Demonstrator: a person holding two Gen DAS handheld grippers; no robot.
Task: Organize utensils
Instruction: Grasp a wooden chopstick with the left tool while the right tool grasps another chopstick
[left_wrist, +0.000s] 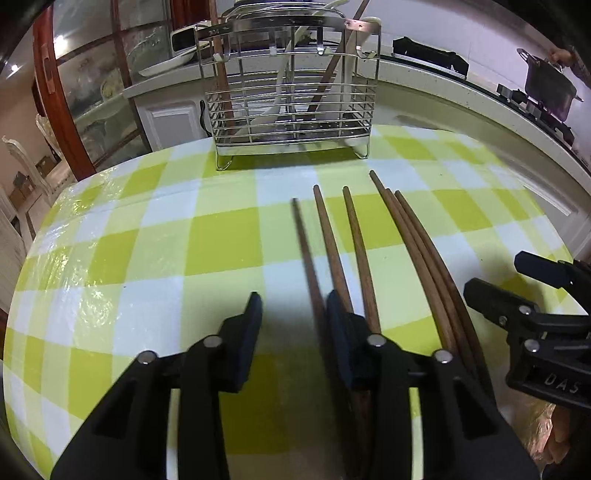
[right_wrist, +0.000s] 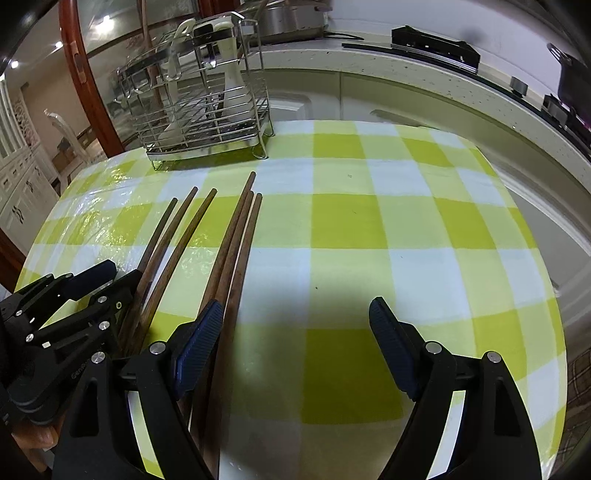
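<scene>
Your left gripper (left_wrist: 291, 306) jaws sit loose around one thin brown wooden chopstick (left_wrist: 306, 251); right gripper (right_wrist: 295, 321) jaws gape empty. It's light, stiff, slippery: pinch mid-stick, lift toward the wire rack (left_wrist: 291, 107) at twelve o'clock.

Matt wooden chopsticks (left_wrist: 332, 243), shiny metal-wire rack (left_wrist: 291, 99)

Six chopsticks (left_wrist: 358, 236), one wire rack (left_wrist: 291, 96), two grippers (left_wrist: 291, 317).

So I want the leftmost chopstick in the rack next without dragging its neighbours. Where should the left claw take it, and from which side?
Take the leftmost chopstick near its thicker near end, coming down from above with one finger on each side. It lies flat on the tablecloth, lengthwise toward the wire rack. Bare cloth lies to its left, but the next chopstick is close on its right, so the left claw has little room there.
</scene>
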